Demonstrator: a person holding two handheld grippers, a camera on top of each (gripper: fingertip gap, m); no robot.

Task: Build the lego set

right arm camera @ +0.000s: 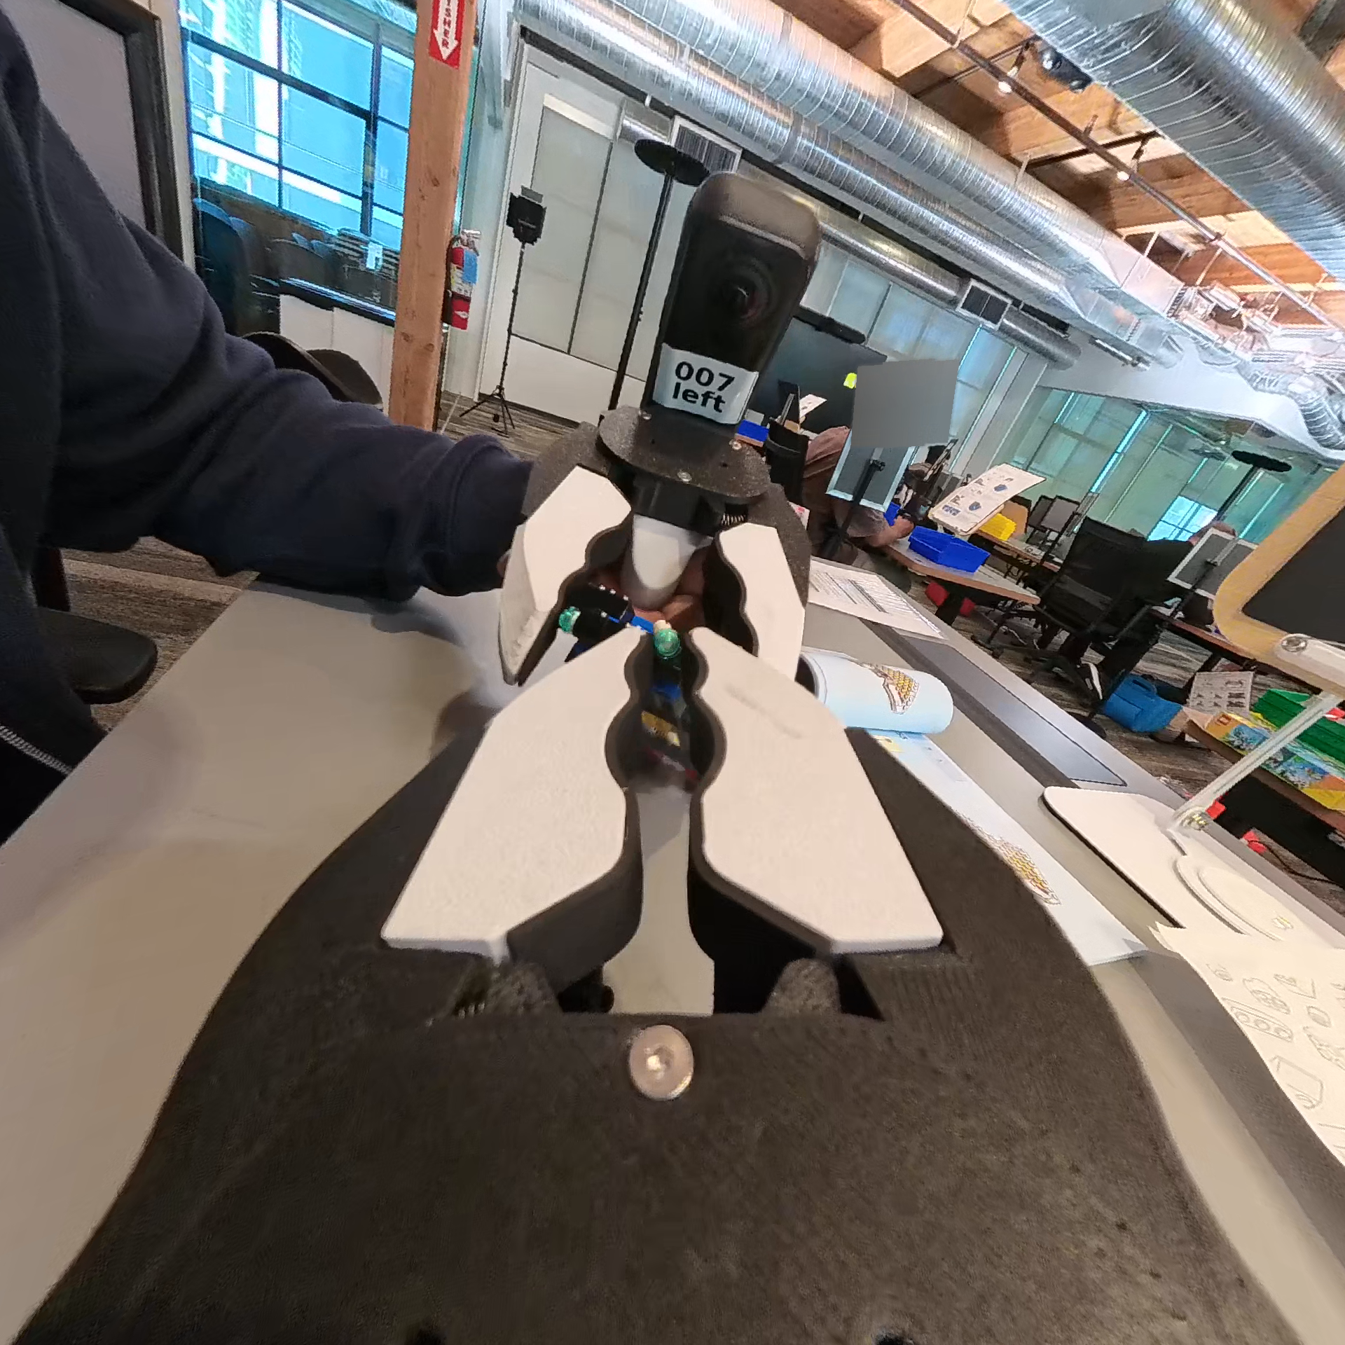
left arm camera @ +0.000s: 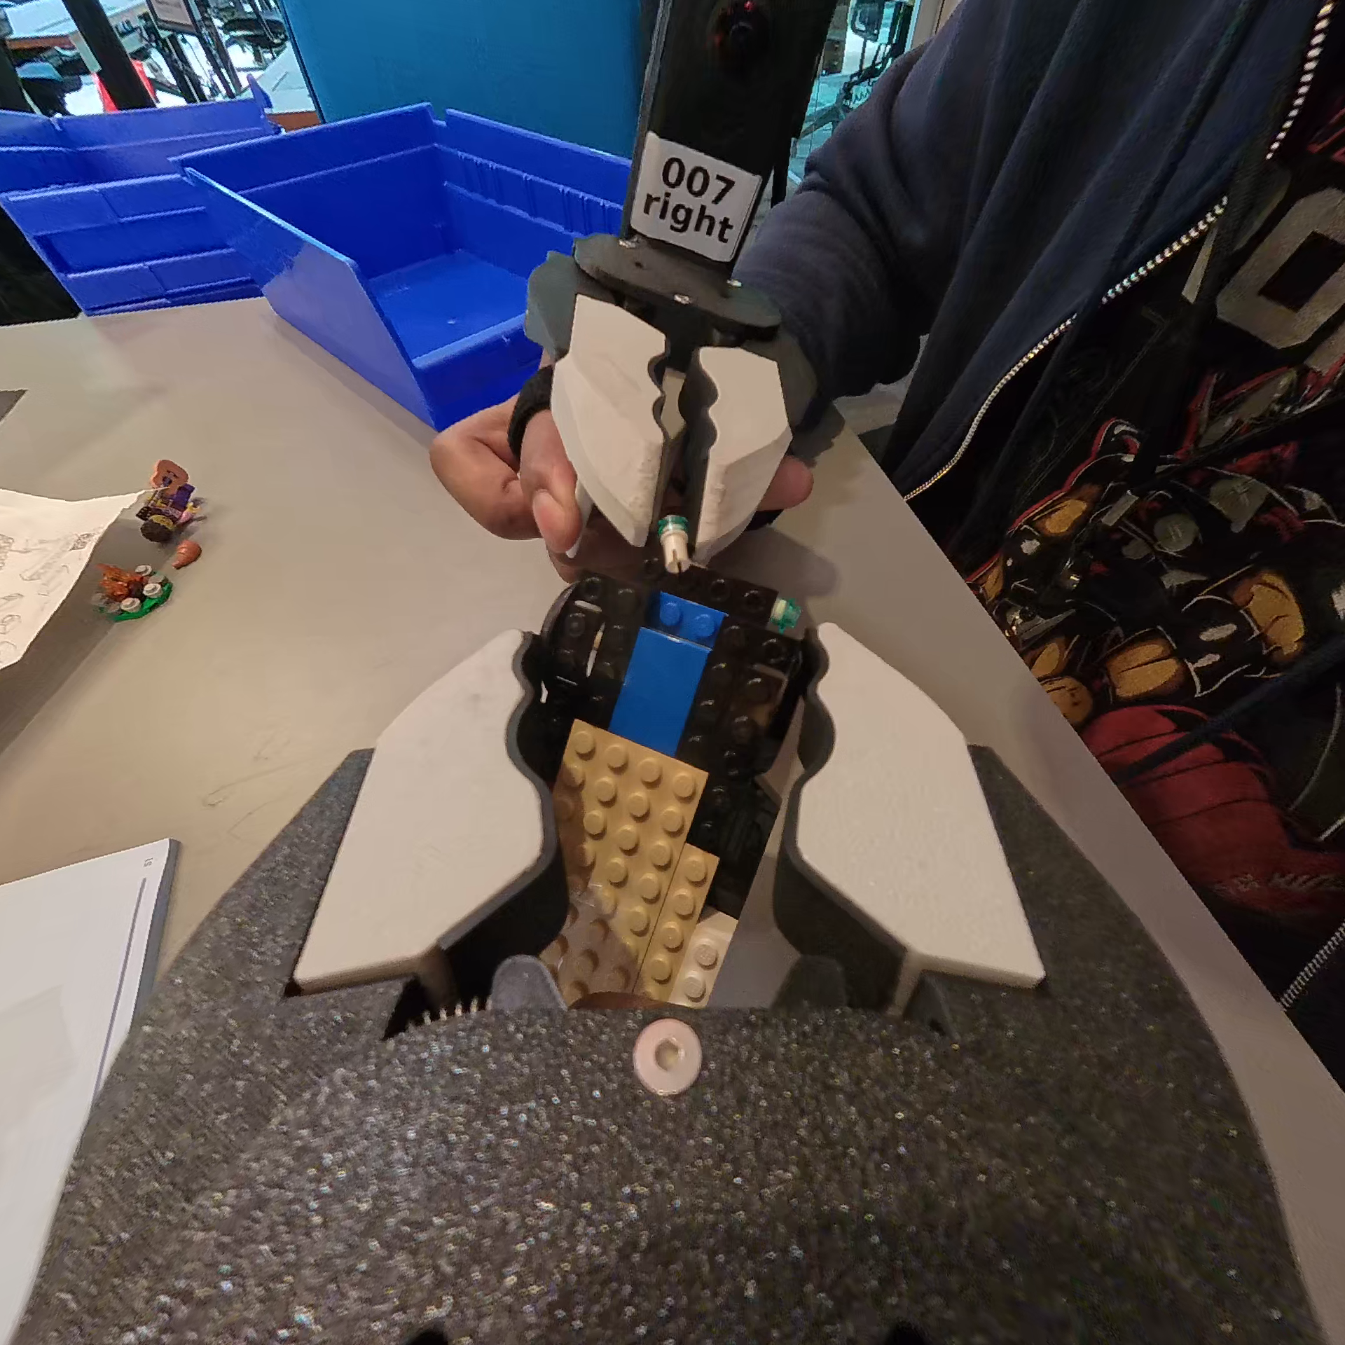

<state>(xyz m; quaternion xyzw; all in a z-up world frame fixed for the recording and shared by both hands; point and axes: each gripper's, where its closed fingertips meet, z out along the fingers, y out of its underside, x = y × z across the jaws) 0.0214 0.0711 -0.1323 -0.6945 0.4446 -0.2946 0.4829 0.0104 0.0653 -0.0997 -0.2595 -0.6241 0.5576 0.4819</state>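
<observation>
Left claw (left arm camera: 666, 640) clamped across the width of a brick-built model (left arm camera: 648, 728), its two white fingers (left arm camera: 451, 786) pressing the black side walls. Gripped by its flanks, the model's studded top, a tan plate (left arm camera: 633, 822) and a blue tile (left arm camera: 659, 688), faces the camera, and its front edge is left clear for the other tool.

Right claw (left arm camera: 673, 542) nearly closed, pinching a small cream peg with a translucent green cap (left arm camera: 673, 535). The peg's bare end points at the black front row of the model, touching it or just short of it; which, the views do not settle. A matching green-capped peg (left arm camera: 786, 610) already juts from the model's front right corner.

A hand (left arm camera: 509, 480) shows behind the right claw. Both claws hover over the grey table (left arm camera: 291, 619).

On the table, well apart to the left: small brick assemblies (left arm camera: 145, 538), printed instruction sheets (left arm camera: 44, 553) and blue storage bins (left arm camera: 407, 240), kept clear of the working zone.
</observation>
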